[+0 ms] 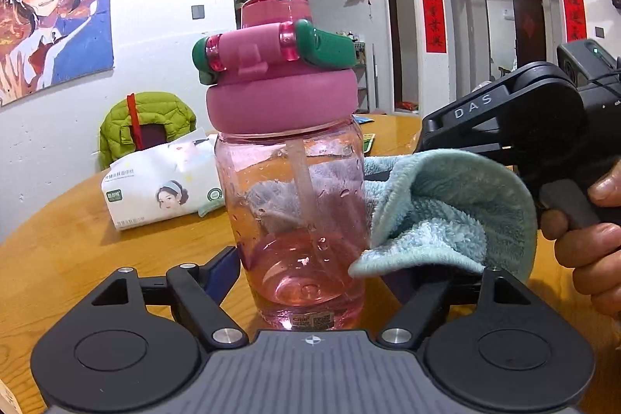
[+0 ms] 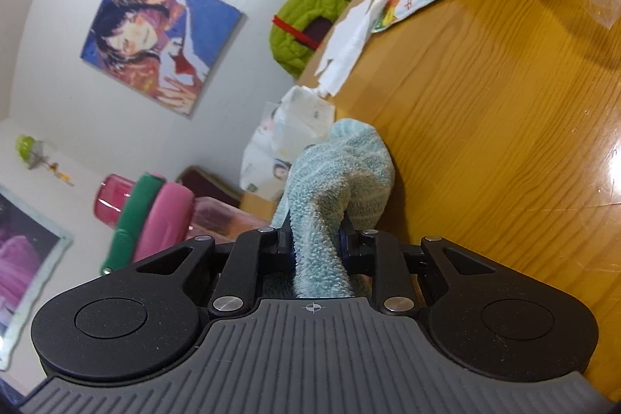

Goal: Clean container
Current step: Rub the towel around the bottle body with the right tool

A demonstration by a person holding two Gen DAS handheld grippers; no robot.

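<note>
Pink bottle (image 1: 299, 189) standing upright at frame centre of the left wrist view on the wooden table (image 1: 77, 258), flanked low by the left gripper (image 1: 306, 278), whether clamped on it or slack: cannot tell. Right gripper (image 2: 316, 247) pinched tight on the blue towel (image 2: 330, 196), pressed against the bottle's right wall at centre right of the left view. Risk of tipping or sliding under sideways wiping force if the left hold proves loose, wet plastic adding to slip.
</note>
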